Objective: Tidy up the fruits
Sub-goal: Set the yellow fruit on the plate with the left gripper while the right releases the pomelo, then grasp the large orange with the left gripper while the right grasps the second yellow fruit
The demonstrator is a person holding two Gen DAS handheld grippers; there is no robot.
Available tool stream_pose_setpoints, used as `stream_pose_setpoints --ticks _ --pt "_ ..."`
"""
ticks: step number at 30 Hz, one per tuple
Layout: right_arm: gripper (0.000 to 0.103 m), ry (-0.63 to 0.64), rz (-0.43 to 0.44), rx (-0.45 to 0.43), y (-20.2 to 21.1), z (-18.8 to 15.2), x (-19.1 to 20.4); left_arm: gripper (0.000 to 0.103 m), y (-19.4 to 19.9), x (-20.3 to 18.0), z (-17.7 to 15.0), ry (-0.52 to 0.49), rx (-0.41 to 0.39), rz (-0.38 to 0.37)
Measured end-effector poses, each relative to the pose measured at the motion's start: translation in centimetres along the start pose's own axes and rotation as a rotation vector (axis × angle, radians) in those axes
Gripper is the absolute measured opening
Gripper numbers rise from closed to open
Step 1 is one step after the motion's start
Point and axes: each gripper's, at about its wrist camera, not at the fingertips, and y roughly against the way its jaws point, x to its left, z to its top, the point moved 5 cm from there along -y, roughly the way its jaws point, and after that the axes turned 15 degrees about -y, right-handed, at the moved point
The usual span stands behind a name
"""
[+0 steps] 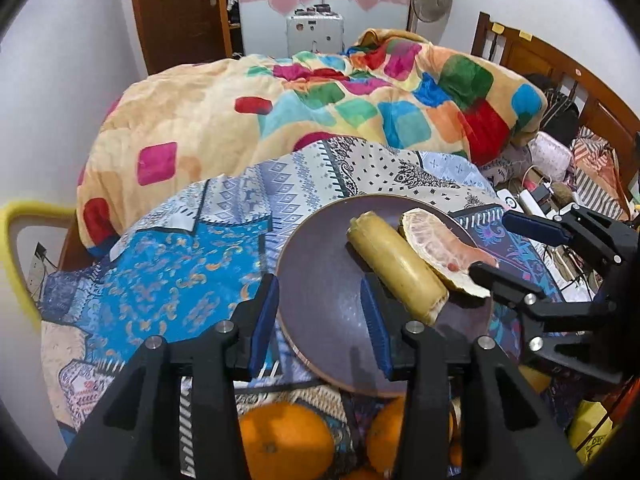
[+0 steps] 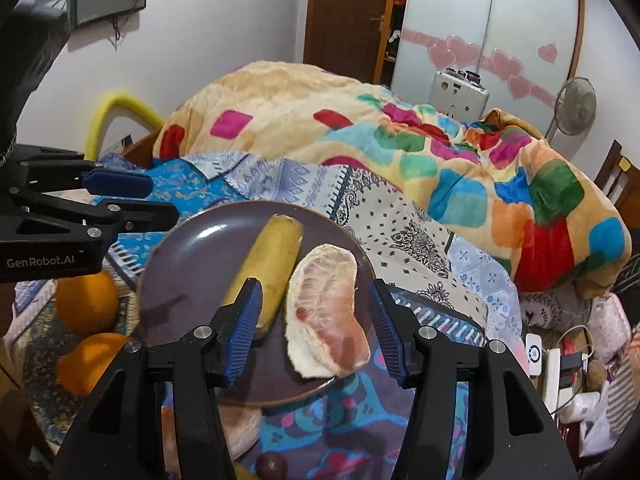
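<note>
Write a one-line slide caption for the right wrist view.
Open right gripper straddles pale peeled pomelo segment beside yellow banana piece on round purple plate.

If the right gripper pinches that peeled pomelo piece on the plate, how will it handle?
The pomelo piece looks soft, with bare membrane, so it may squash or tear. Curved and broad, it probably won't roll. It overhangs the plate rim, so a push might tip it off.

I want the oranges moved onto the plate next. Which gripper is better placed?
Left. The left gripper hangs open right above the oranges, while the right gripper is open around the pomelo segment on the plate.
</note>
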Motion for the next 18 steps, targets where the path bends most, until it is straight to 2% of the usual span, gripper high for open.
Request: stream_pose_setpoints --ticks 5,7,10,14,18 --pt "0.051 0.007 0.001 -0.036 2.3 -0.4 0.4 0.056 3.1 0.4 -1.1 0.009 -0.039 0.039" --pt "0.052 0.007 0.002 -0.046 3.2 -0.6 0.5 0.056 4.3 0.5 -1.8 0.017 -0.054 0.048" --pt "0.060 -0.001 0.014 -0.063 4.4 -1.1 0.6 0.056 5.8 0.5 -2.9 0.027 -0.075 0.056" --pt "0.060 0.001 0.019 -0.080 5.6 -2.1 0.7 0.062 7.2 0.2 -4.6 0.036 -0.084 0.066" --pt "0.060 0.013 0.024 -0.088 6.8 -3.5 0.9 0.064 7.5 -0.1 -6.6 0.046 -0.062 0.067"
